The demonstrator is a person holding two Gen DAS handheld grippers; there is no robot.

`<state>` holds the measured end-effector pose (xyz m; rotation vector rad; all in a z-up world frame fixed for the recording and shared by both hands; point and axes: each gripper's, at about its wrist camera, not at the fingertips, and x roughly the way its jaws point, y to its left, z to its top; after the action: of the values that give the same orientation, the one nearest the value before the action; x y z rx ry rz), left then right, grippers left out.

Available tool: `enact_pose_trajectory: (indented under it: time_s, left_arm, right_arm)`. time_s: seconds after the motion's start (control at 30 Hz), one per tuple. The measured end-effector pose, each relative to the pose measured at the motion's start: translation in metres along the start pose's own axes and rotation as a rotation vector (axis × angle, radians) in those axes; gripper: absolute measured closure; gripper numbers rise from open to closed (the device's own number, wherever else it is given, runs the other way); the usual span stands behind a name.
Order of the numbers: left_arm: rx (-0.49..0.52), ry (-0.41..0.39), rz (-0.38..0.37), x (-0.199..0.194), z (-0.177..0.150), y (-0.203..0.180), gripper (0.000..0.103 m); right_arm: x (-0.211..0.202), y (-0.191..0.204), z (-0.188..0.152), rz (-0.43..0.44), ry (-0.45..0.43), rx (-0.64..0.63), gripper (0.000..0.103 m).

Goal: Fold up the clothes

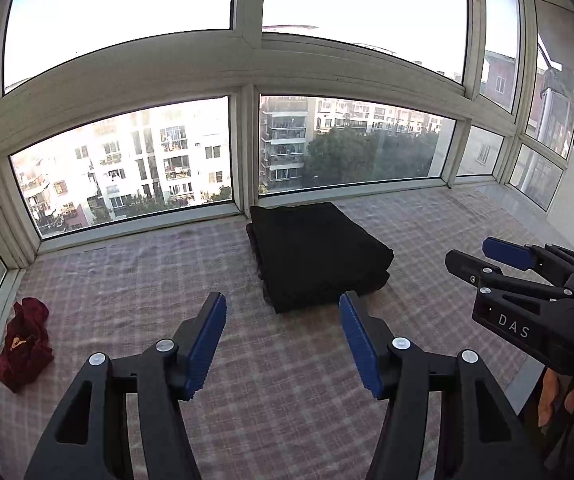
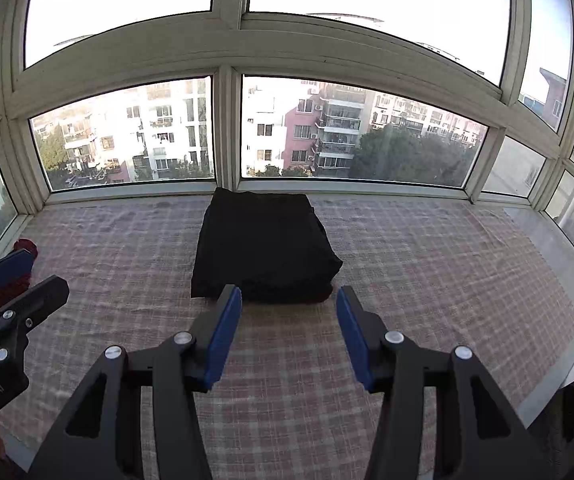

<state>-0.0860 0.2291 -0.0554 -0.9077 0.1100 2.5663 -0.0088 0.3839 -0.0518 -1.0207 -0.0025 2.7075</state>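
The left gripper [image 1: 283, 340] hung nearest, its blue pads spread wide and holding nothing, above the checked cloth [image 1: 127, 280]. Just past its tips lay the black garment [image 1: 315, 256], folded into a thick, neat square near the window [image 1: 247, 140]. The right gripper [image 2: 289, 332] hovered alongside, level, equally spread and empty. A crumpled red garment [image 1: 25, 344] sat well apart at the left.

Folded black garment [image 2: 265, 248], flat, near window, crumpled red garment [image 1: 25, 346] left
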Motion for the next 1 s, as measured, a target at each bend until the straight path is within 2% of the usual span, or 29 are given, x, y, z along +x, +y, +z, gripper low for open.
enact_pose_trajectory:
  time_s: [0.57, 1.0]
  left_arm:
    - [-0.022, -0.035, 0.041, -0.075, -0.043, 0.045, 0.046]
    - [-0.063, -0.046, 0.068, -0.109, -0.065, 0.071, 0.046]
  right_arm:
    - [-0.069, 0.069, -0.031, 0.067, -0.064, -0.070, 0.054]
    - [-0.087, 0.099, -0.047, 0.134, -0.044, -0.101, 0.054]
